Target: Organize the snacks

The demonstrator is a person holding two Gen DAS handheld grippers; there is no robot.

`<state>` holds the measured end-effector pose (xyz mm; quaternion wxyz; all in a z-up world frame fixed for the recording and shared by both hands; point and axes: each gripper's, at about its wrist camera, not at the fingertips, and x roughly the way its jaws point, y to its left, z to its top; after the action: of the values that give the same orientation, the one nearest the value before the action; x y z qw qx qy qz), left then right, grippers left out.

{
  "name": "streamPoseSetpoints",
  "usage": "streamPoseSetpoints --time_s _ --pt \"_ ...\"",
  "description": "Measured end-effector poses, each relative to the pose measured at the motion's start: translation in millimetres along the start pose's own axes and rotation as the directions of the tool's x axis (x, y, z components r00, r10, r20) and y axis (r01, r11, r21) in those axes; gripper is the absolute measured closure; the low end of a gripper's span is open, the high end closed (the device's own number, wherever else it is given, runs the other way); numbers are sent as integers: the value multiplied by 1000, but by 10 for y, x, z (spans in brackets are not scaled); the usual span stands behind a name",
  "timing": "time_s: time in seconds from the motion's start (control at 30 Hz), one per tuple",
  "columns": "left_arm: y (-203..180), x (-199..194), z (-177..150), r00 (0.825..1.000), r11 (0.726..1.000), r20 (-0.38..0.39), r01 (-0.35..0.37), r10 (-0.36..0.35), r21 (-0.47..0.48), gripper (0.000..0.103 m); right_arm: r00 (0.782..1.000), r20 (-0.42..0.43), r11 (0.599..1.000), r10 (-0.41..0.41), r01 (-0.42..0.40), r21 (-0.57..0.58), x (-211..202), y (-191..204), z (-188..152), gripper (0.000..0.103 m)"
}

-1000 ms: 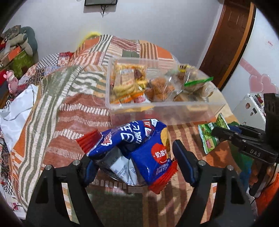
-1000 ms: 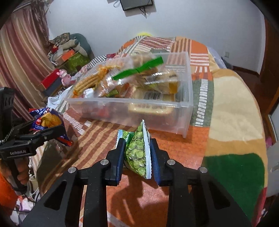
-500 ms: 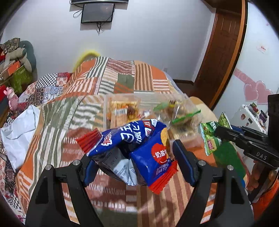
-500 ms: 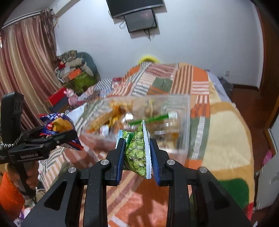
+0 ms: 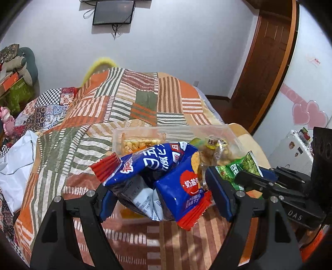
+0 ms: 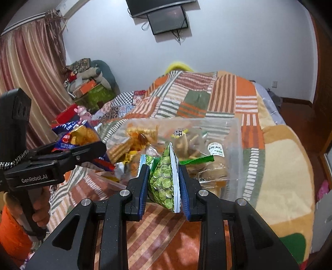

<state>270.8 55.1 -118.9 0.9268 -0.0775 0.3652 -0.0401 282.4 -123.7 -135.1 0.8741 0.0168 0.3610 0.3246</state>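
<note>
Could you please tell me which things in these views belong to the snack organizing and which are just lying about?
Part of the job:
- blue chip bag in the left gripper
- green pea packet in the right gripper
- clear bin holding snacks

Just lying about:
- patchwork blanket
- wall screen
- curtain
- pink toy

White walls carry a dark wall-mounted screen with dangling cables. A bed under a striped patchwork quilt fills the room. Pinkish striped curtains hang left, a brown wooden door stands right.

Crumpled blue-and-red snack bag, upright green pea packet, clear snack-filled bin behind.
</note>
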Motion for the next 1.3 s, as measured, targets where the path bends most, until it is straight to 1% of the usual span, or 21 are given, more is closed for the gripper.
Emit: streamPoseSetpoints --time_s 0.1,0.17,0.27,0.33,0.4,0.43,0.5,0.57,0.67,0.77,0.83,0.9,1.03,1.07,1.13,1.27,1.3 --pt "3 161 44 1000 1000 -18 0 0 0 24 1000 -1 1000 0 0 14 66 -34 14 78" --pt "1 226 60 1000 1000 -23 3 -3 -3 24 1000 6 1000 -15 15 12 99 -39 40 78" --pt "-7 342 83 999 1000 -34 0 0 -6 24 1000 10 1000 -17 17 5 129 -32 56 78" --pt "-4 430 82 999 1000 -50 -1 0 -13 22 1000 5 1000 -21 21 -10 152 0 49 78" --pt "8 462 70 998 999 -59 16 -18 -31 17 1000 -11 1000 -19 19 -15 172 12 13 78" --pt "6 467 64 998 999 -64 14 -16 -33 16 1000 -18 999 -26 25 -21 181 23 -6 77" --pt "-22 475 55 997 1000 -72 -13 12 -12 13 999 -27 999 -37 36 -40 185 47 -43 76" --pt "-56 460 28 997 999 -78 -27 29 24 12 998 -36 998 -44 42 -40 163 42 -64 74" --pt "-91 381 -3 996 998 -75 -33 37 46 12 998 -49 999 -31 30 -26 115 10 -62 74" --pt "-98 217 -22 998 998 -46 -33 36 49 12 999 -40 999 -31 31 -16 9 8 -41 71" --pt "-103 109 -24 999 999 -30 -29 31 44 12 999 -21 999 -32 32 -13 -103 16 -26 65" --pt "-108 -34 -20 1000 999 -8 -29 29 34 12 999 -2 999 -36 36 -15 -188 31 0 63" --pt "-141 -388 5 998 999 61 -21 19 24 12 998 49 999 -39 39 -15 -454 71 66 61" --pt "-156 -484 15 997 1000 81 -21 19 23 12 997 69 999 -37 38 -12 -549 87 88 60" --pt "-189 -690 29 992 1000 126 -23 21 16 12 994 102 999 -39 40 -7 -691 115 115 51" --pt "-277 -1085 25 976 999 214 -32 29 12 12 980 192 999 -48 51 -10 -1057 225 161 42" --pt "-302 -1176 19 971 999 235 -36 32 12 12 977 209 998 -51 54 -10 -1120 251 162 37"
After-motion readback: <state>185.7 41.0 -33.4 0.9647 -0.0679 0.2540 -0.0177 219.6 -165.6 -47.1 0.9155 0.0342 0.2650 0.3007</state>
